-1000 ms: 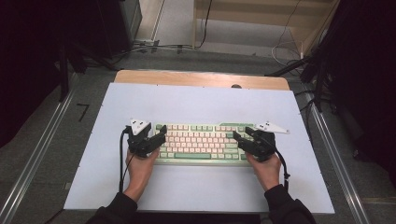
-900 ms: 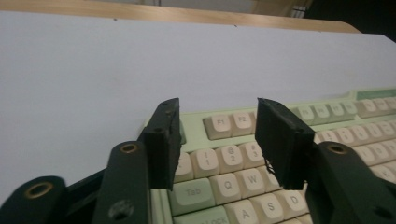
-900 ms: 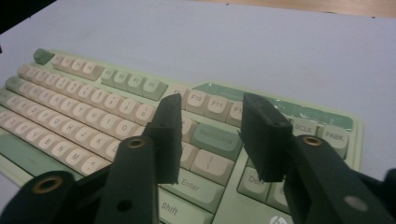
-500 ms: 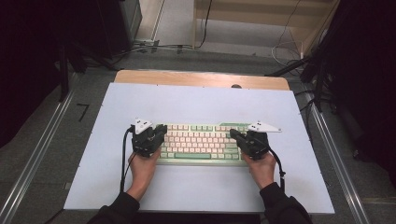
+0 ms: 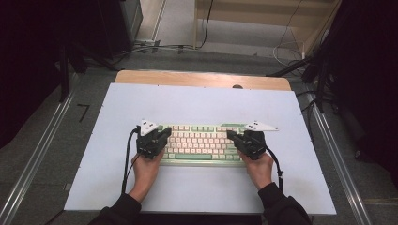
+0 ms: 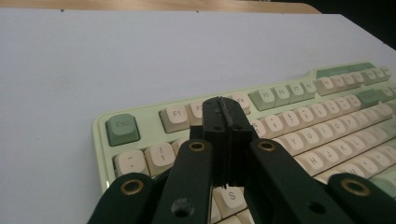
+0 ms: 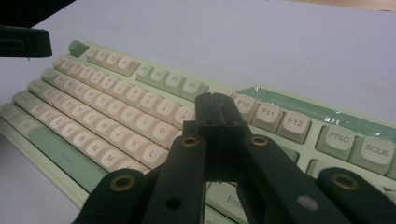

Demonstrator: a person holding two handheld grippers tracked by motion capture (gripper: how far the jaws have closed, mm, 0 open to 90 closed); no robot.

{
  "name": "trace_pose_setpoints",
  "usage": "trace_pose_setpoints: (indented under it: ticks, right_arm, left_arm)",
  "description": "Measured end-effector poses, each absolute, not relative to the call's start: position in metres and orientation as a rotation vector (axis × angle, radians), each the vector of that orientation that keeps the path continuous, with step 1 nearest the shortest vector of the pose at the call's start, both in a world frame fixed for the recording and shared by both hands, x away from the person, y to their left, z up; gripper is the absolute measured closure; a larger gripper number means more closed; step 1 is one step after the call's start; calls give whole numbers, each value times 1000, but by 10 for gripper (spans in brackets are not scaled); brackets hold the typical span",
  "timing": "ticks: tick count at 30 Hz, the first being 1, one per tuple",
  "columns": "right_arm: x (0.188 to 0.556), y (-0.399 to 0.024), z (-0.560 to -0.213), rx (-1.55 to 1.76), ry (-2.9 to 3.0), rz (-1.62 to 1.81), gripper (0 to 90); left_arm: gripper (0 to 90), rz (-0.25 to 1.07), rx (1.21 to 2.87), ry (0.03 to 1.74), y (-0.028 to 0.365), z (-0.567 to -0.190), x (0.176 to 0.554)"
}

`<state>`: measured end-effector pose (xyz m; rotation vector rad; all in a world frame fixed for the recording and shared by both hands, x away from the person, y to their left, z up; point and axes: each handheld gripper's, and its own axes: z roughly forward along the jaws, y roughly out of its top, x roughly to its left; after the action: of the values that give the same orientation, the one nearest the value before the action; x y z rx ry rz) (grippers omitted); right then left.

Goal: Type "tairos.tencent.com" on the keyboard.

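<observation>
While both sets of jaws have just been closing with nothing between them, the left gripper [image 5: 162,133] now sits pinched tight over the left end of the keyboard [image 5: 199,140], and the right gripper [image 5: 233,137] sits pinched tight over its right end. Both were spread wider a second ago. The keyboard has stayed put on the white table [image 5: 197,101], near its front edge.
</observation>
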<state>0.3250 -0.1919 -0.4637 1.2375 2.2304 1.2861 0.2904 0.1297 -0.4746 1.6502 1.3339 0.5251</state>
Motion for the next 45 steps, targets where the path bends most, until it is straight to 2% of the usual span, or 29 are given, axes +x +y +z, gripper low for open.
trace_pose_setpoints:
  ticks: [45]
  right_arm:
    - [325,-192,-465,1290,2233,1288,874]
  left_arm:
    - [900,434,1793,1241,94,-479,300]
